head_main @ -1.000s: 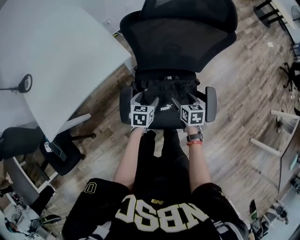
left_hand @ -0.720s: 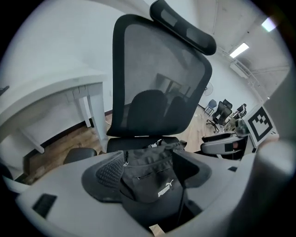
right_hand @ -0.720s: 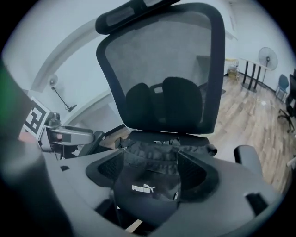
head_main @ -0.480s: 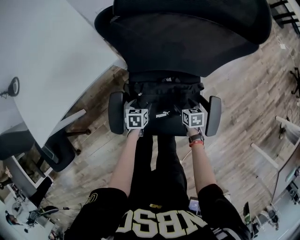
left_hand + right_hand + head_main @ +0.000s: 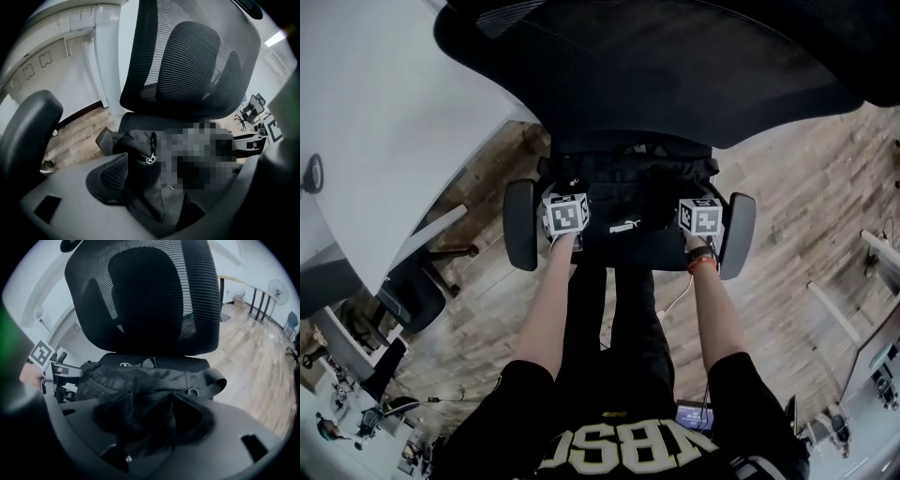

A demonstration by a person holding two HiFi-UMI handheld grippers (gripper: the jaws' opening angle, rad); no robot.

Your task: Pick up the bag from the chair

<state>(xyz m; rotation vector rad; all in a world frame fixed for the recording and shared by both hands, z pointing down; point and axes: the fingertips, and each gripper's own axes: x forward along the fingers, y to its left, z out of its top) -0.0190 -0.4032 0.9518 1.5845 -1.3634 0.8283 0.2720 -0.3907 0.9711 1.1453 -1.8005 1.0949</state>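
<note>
A black bag [image 5: 637, 199] with a white logo lies across the seat of a black mesh-backed office chair [image 5: 666, 66]. My left gripper [image 5: 574, 195] is at the bag's left end and my right gripper [image 5: 694, 197] at its right end. The left gripper view shows one black pad [image 5: 110, 176] pressed against bag [image 5: 136, 145] fabric near a zipper pull; the other pad is hidden by fabric. My right gripper [image 5: 151, 417] has both pads closed in on a bunched fold of the bag [image 5: 140, 378]. The bag rests on the seat.
The chair's armrests [image 5: 520, 225] [image 5: 737, 234] flank both grippers. A white desk [image 5: 384, 103] stands at the left, with another dark chair [image 5: 412, 291] beneath it. Wooden floor surrounds the chair; white table legs [image 5: 834, 309] stand at the right. The person's legs are against the seat's front.
Both grippers have moved forward and apart to the bag's two ends, and their jaws have come in around the fabric. The head has leaned closer over the chair.
</note>
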